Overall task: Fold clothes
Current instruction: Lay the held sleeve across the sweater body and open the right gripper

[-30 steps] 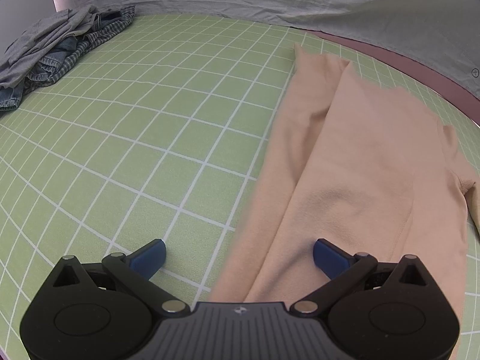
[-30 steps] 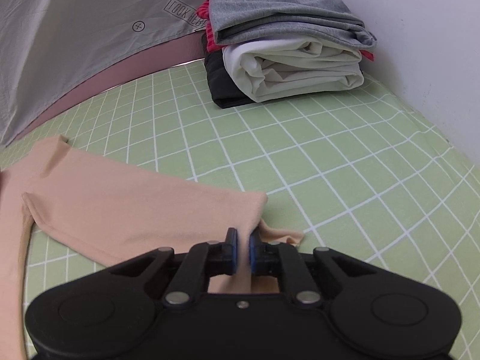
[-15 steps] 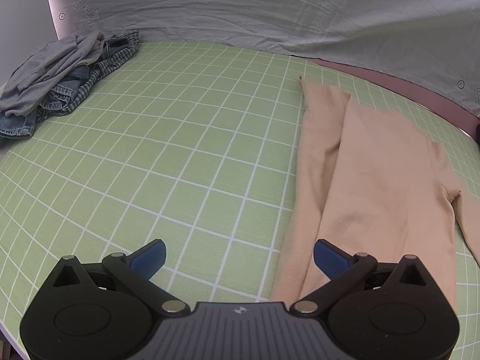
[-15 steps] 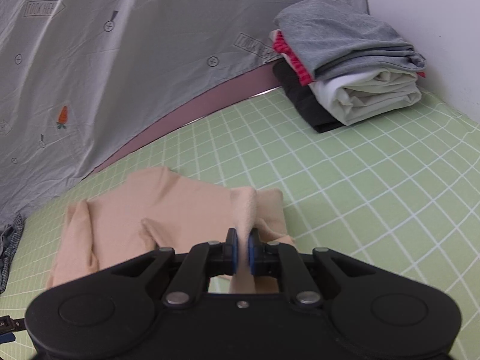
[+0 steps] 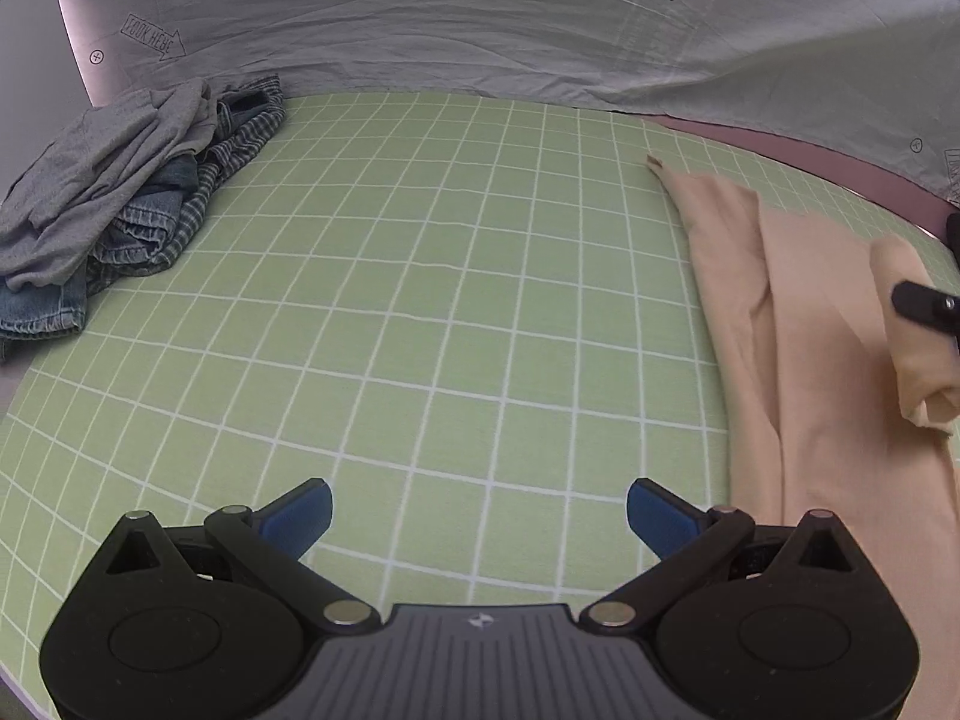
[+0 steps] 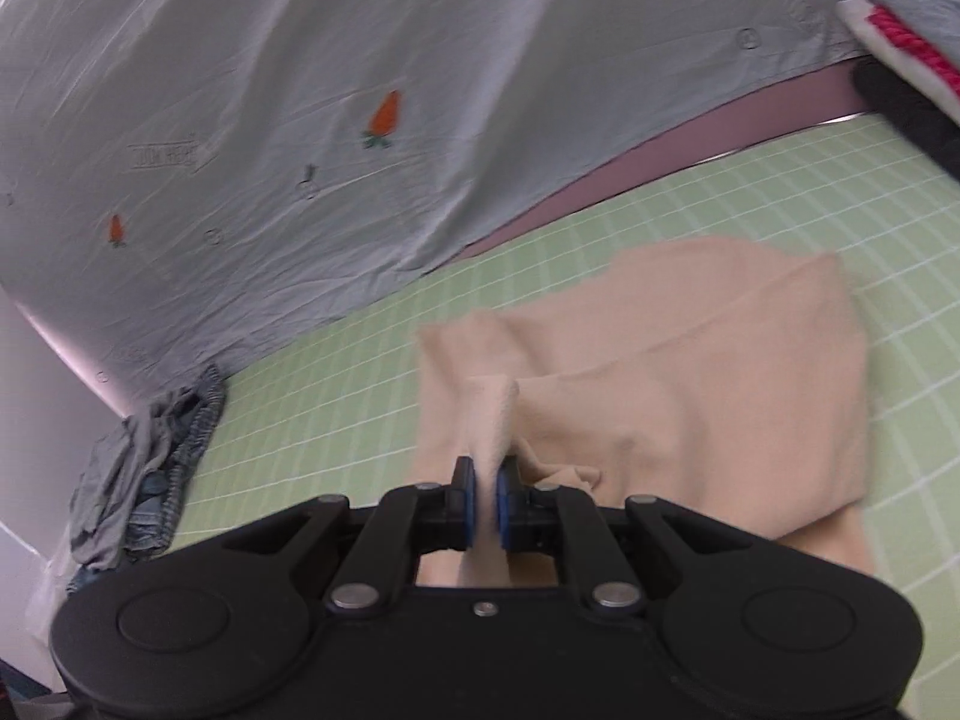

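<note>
Peach garment, right claw pinching, unfolded pile apart

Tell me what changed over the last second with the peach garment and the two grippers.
The right gripper, clamped on the sleeve end of the peach garment throughout, lifted it off the green grid mat and carried it inward over the garment's body. The left gripper drifted left off the garment and now hangs over bare mat. Unchanged: left gripper open and empty, the unfolded clothes pile in place.

Green grid mat, grey carrot-print sheet behind
</note>
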`<state>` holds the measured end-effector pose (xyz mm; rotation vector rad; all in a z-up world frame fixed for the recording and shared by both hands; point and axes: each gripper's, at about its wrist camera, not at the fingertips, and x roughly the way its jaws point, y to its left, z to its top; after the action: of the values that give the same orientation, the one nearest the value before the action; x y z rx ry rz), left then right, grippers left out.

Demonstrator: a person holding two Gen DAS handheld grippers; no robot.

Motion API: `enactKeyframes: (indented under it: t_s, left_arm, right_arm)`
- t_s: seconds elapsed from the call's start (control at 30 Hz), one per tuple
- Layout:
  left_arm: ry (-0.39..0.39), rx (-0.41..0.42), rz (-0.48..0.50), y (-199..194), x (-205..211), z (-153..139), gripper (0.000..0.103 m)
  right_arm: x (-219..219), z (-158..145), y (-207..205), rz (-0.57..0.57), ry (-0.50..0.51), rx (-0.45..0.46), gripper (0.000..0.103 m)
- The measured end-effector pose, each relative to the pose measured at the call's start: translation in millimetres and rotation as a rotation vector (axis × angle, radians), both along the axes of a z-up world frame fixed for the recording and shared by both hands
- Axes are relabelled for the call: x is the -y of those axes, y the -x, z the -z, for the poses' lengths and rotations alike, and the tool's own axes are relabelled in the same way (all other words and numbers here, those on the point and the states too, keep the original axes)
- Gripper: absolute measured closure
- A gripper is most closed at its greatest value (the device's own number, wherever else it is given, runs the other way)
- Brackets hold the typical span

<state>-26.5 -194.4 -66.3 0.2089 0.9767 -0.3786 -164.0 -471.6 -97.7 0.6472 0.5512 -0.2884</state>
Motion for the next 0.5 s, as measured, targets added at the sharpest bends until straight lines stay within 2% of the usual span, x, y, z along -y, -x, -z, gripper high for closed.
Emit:
enactKeyframes:
  t_s: [0.07,0.17,0.2,0.23,0.27,0.3,0.33,0.43,0.5]
  left_arm:
    - [0.007,0.007,-0.014,-11.2,-7.5,-2.3,0.000]
    - [0.015,-0.003,-0.035,-21.9,-13.8,-0.3,0.000]
    - [0.016,-0.008,-0.042,-24.9,-15.5,0.8,0.000]
    - [0.019,-0.014,-0.049,-27.1,-16.9,2.1,0.000]
    - [0.024,-0.022,-0.055,-26.7,-17.1,3.5,0.000]
    - [0.030,-0.028,-0.056,-25.8,-16.5,4.3,0.000]
    - [0.034,-0.033,-0.056,-24.5,-15.7,5.0,0.000]
    - [0.034,-0.035,-0.038,-14.4,-9.4,6.8,0.000]
    - [0.031,-0.040,-0.024,-5.6,-3.7,7.9,0.000]
  right_arm:
    - [-26.4,-11.3,-21.9,-0.078,-0.033,0.069,0.095]
    - [-58.3,-32.9,-42.1,-0.215,0.001,0.173,0.094]
    - [-66.9,-38.7,-46.1,-0.243,0.023,0.190,0.090]
    - [-72.0,-41.0,-48.6,-0.251,0.047,0.171,0.073]
    - [-74.1,-41.2,-48.7,-0.245,0.074,0.140,0.062]
    - [-72.8,-39.3,-45.1,-0.226,0.101,0.105,0.047]
    - [-71.1,-37.2,-41.1,-0.207,0.128,0.070,0.039]
    - [-51.4,-26.7,-18.6,-0.120,0.166,-0.034,0.030]
    - [-36.4,-19.4,-2.1,-0.055,0.206,-0.109,0.029]
